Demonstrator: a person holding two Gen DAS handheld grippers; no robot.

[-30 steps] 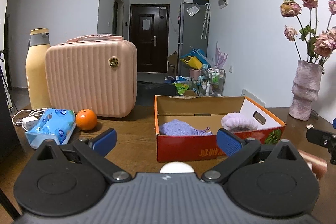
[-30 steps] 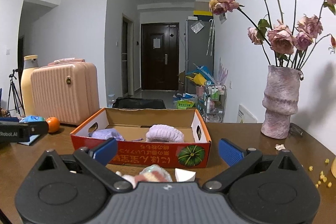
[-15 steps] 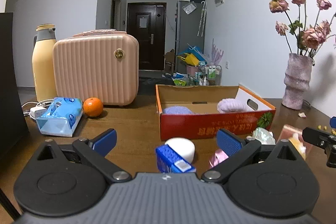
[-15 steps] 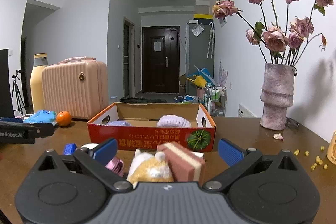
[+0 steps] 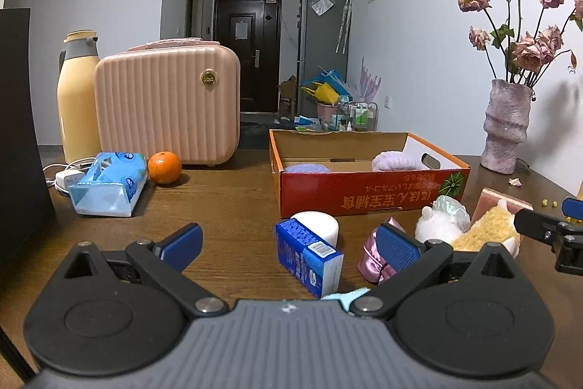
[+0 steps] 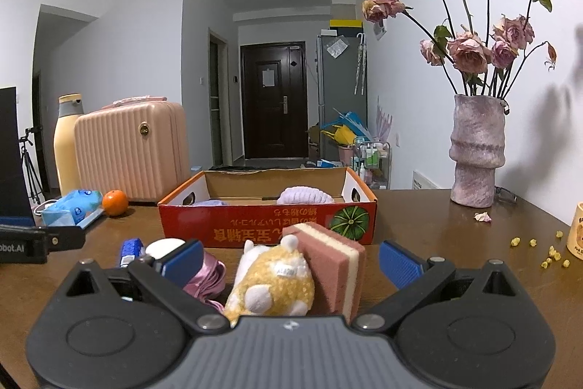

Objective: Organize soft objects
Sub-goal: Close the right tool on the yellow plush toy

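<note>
A red cardboard box [image 5: 368, 197] [image 6: 269, 228] stands open on the wooden table, with a purple cloth [image 5: 306, 167] and a lilac fluffy item [image 5: 395, 160] [image 6: 304, 195] inside. In front of it lie a yellow plush toy [image 6: 271, 279] [image 5: 484, 232], a pink-and-cream sponge [image 6: 331, 265], a white plush [image 5: 441, 223], a pink satin item [image 5: 375, 261] [image 6: 207, 279], a white round pad [image 5: 315, 225] and a blue carton [image 5: 308, 256]. My left gripper [image 5: 288, 243] is open and empty above the carton. My right gripper [image 6: 291, 257] is open and empty around the plush and sponge.
A pink suitcase [image 5: 167, 104], a yellow thermos [image 5: 78, 101], an orange [image 5: 164, 167] and a blue tissue pack [image 5: 109, 183] stand at the left. A vase of dried roses [image 6: 475, 152] stands at the right, with crumbs [image 6: 543, 254] and a mug [image 6: 575, 236] near it.
Both grippers have pulled back from the box toward the table's near side. The carton, pad, plush toys and sponge have come into view between the fingers. Both stay open.
</note>
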